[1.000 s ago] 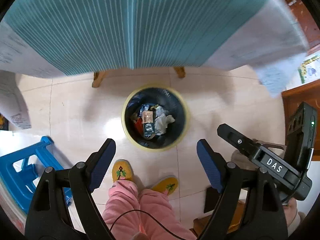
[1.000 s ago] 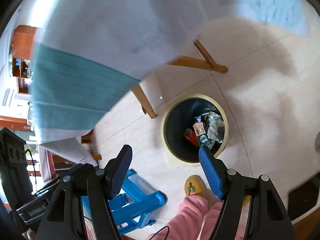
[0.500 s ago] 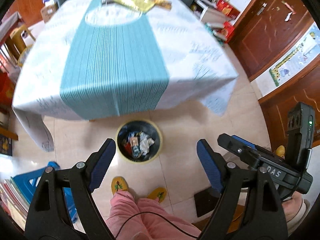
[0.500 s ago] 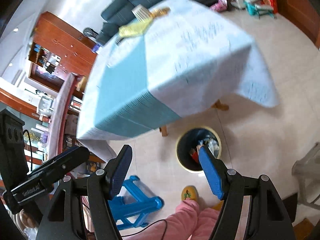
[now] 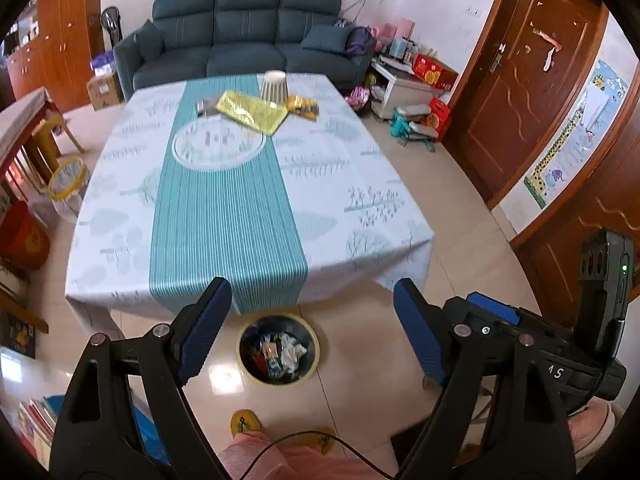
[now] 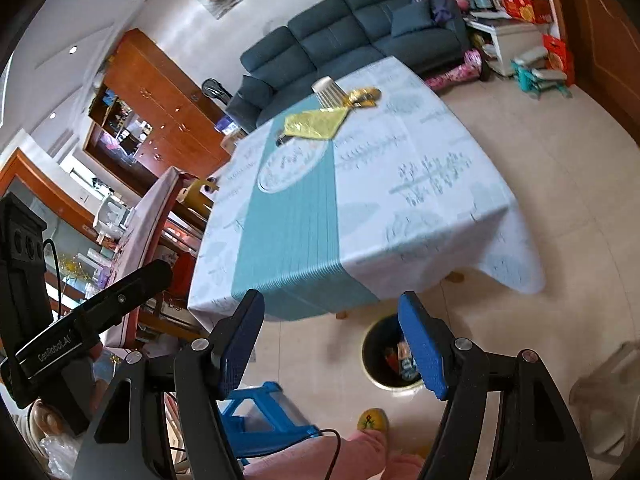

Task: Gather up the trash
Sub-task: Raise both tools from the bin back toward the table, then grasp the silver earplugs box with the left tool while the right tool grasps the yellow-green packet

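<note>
A yellow-rimmed trash bin (image 5: 312,342) with wrappers inside stands on the floor at the near edge of the table; it also shows in the right wrist view (image 6: 374,350). On the far part of the tablecloth lie a gold foil bag (image 5: 252,112), an upturned paper cup (image 5: 274,85), a small yellow-orange wrapper (image 5: 304,107) and a dark wrapper (image 5: 206,106). In the right wrist view the gold bag (image 6: 316,122) and cup (image 6: 328,90) show too. My left gripper (image 5: 310,336) and right gripper (image 6: 332,344) are both open and empty, high above the floor.
A table (image 5: 360,184) with a white and teal cloth fills the middle. A dark sofa (image 5: 244,32) stands behind it. A blue stool (image 6: 260,408) is at the left near my feet. A wooden door (image 5: 528,80) is on the right, cabinets (image 6: 160,108) on the left.
Both grippers have risen and tilted up from over the bin, so the tabletop and its trash have come into view. Both stayed open.
</note>
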Motion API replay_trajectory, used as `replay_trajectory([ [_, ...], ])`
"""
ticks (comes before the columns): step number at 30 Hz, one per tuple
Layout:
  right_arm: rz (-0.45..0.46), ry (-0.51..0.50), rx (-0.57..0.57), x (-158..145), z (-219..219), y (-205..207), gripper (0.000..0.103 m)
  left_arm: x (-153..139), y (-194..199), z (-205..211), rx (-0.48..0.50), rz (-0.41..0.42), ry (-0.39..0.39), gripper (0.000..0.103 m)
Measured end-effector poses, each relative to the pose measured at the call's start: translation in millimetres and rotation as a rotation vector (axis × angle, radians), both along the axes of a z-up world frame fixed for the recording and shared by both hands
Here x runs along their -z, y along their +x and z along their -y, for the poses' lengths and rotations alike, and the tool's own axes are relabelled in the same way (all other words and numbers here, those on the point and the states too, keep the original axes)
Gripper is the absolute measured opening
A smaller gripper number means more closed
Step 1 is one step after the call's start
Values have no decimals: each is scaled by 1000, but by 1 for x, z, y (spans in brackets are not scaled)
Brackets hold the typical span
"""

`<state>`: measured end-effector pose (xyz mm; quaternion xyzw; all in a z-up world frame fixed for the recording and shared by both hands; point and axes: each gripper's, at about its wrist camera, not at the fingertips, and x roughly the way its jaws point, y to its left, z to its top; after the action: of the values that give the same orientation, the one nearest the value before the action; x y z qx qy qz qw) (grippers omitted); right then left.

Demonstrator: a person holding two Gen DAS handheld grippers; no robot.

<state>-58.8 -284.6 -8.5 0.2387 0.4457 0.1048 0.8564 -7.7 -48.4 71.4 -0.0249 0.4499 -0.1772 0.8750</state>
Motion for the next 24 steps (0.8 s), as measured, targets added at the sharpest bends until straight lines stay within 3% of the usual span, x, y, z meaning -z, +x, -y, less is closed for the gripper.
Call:
replay_trajectory([
  [11,60,-51,-3,-18,-24,82,71,-4,59,-12,2,33,-28,81],
  [15,38,-59,41,-12,-33,129,71,2,115,-26,23,23,-36,81],
  [16,16,-45,74,-9,-39,161,71,2,128,-29,23,19,-35,81],
  [17,16,-45,74,-9,-39,161,71,2,144,-34,23,11,-37,81],
  [19,-7,-61,97,-3,-51,209,71,4,181,-44,26,-9,-42,81],
  [20,-7,-61,97,-3,-51,209,71,6,198,-49,27,-23,-46,81],
  [22,-21,-96,108,1,-67,264,71,13,235,-61,32,-62,-55,81],
  [24,-24,-108,108,3,-72,278,71,21,272,-73,40,-94,-55,81],
])
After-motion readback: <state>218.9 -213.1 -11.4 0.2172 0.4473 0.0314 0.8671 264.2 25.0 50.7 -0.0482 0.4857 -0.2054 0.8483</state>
